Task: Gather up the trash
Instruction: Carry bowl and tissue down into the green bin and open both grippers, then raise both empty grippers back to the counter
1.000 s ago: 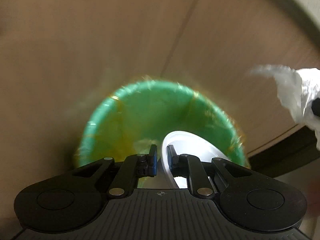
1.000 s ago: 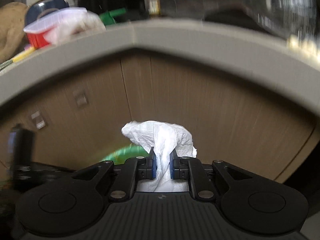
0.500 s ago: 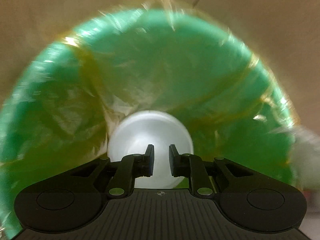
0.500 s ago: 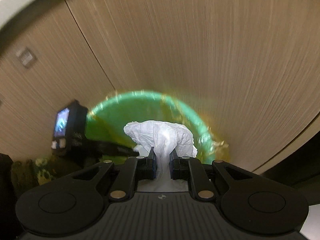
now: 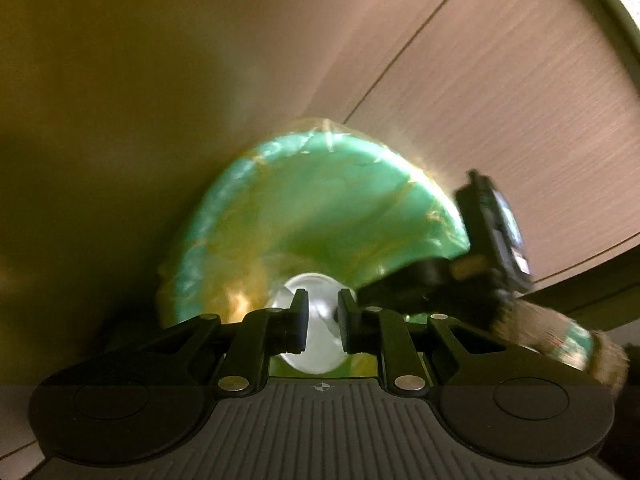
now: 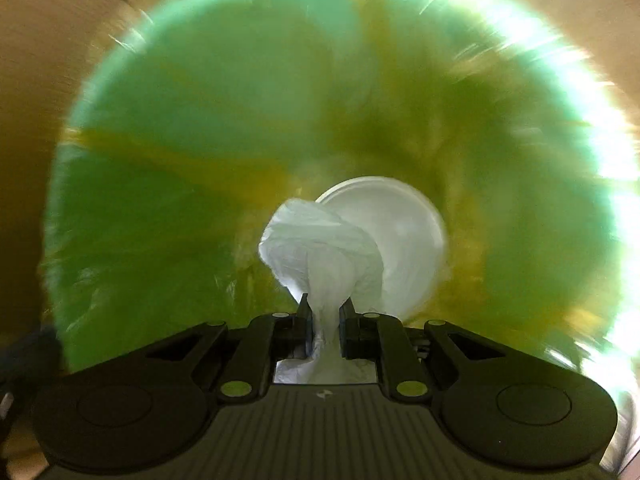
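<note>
A green bin with a thin liner point(image 5: 320, 208) stands on the floor against wooden cabinet doors. A white round container point(image 5: 316, 344) lies at its bottom; it also shows in the right wrist view point(image 6: 404, 236). My left gripper point(image 5: 322, 320) is above the bin with its jaws slightly apart and nothing between them. My right gripper point(image 6: 324, 328) is down inside the bin point(image 6: 200, 160), shut on a crumpled white tissue point(image 6: 320, 256) held just above the white container. In the left wrist view the right gripper's body point(image 5: 488, 256) reaches over the bin's right rim.
Wooden cabinet doors point(image 5: 500, 92) rise behind the bin, with a pale countertop edge point(image 5: 616, 4) above them. A dark kick space point(image 5: 592, 292) runs under the cabinets at the right.
My left gripper let go of the white container, which now lies in the bin, and drew back up. My right gripper moved with the tissue from outside down into the bin.
</note>
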`<state>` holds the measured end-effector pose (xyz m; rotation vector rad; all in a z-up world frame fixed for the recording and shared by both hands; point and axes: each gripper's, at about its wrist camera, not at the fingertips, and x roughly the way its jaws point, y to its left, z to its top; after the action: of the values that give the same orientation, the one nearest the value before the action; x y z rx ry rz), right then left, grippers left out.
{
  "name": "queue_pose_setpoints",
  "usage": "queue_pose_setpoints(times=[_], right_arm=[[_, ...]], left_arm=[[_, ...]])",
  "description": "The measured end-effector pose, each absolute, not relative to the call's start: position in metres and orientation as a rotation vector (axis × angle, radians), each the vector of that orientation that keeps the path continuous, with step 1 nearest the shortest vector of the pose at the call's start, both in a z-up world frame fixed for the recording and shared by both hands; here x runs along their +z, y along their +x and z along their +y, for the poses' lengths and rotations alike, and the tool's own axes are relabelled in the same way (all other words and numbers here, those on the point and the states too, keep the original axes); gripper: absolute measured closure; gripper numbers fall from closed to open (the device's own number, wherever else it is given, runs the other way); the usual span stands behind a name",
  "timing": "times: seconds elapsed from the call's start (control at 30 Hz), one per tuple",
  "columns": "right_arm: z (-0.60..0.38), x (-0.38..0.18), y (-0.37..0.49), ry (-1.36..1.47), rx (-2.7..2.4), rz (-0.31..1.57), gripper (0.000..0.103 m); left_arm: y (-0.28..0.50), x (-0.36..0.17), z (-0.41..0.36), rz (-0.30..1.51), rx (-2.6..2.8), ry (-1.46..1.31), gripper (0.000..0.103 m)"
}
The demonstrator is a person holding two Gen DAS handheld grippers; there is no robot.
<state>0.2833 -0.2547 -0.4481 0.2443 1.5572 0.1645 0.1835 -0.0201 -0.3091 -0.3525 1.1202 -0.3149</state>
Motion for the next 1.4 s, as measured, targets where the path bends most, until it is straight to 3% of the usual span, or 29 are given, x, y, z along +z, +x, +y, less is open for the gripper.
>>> queue_pose_setpoints(times=[0.1,0.17,0.5,0.7,1.03,1.4], right_arm=[[-0.248,-0.454,0.287,0.182,0.115,1.528,0.065],[-0.248,-0.446,0.284,0.159,0.100,1.506,0.037],[-0.268,-0.360,0.234,0.129,0.074,1.318,0.036],[-0.262,-0.264,0.175,-0.067,0.073,1.009,0.036],[-0.261,-0.112,0.126,-0.105,0.130,0.641,0.035],[-0.207,0.013,0.141,-0.057,0.351,0.444,0.034]], left_arm=[[0.179,-0.315,-0.016,1.121,-0.292,-0.364,0.085],[0.178,-0.314,-0.013,1.118,-0.288,-0.371,0.085],[0.171,-0.282,-0.023,1.044,-0.277,-0.348,0.085],[0.146,-0.209,-0.053,0.875,-0.334,-0.222,0.085],[0.098,-0.096,-0.071,0.610,-0.327,-0.082,0.085],[0.084,0.012,-0.019,0.395,-0.173,-0.110,0.085]])
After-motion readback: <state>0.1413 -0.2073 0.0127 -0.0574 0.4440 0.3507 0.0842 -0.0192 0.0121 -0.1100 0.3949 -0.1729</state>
